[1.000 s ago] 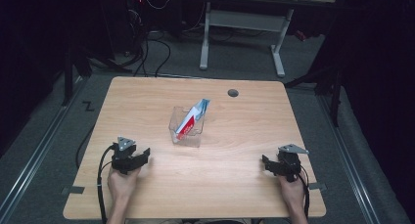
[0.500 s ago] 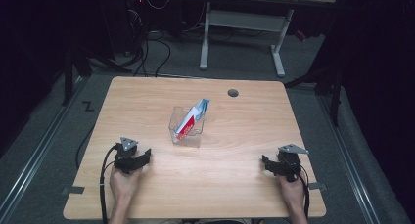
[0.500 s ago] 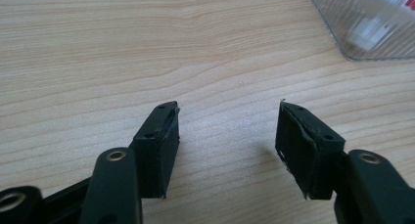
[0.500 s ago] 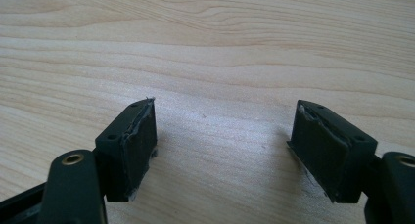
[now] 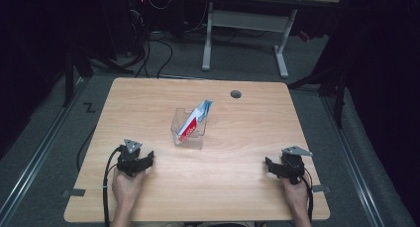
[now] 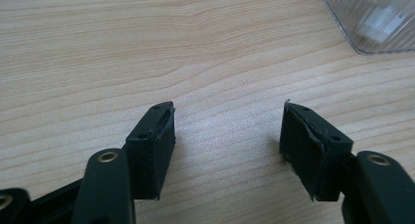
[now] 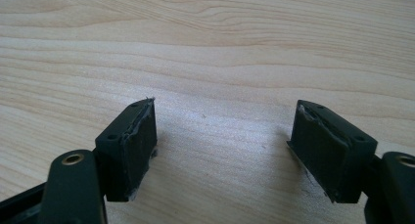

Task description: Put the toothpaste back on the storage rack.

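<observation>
One clear container [image 5: 188,133] holds one tube [image 5: 194,120]; left gripper [image 5: 147,160] and right gripper [image 5: 269,166] gape empty.

Bare table [image 5: 237,172] lies between both claws; only the clear box [image 5: 188,130] stands mid-table.

clear bin [image 5: 188,133], red-white-blue packet [image 5: 194,120], woodgrain table [image 5: 233,177]

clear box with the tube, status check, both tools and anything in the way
Left tool open, just widened, empty. Right tool open, empty. Tube leaning in clear box, untouched. Table between them bare.
</observation>
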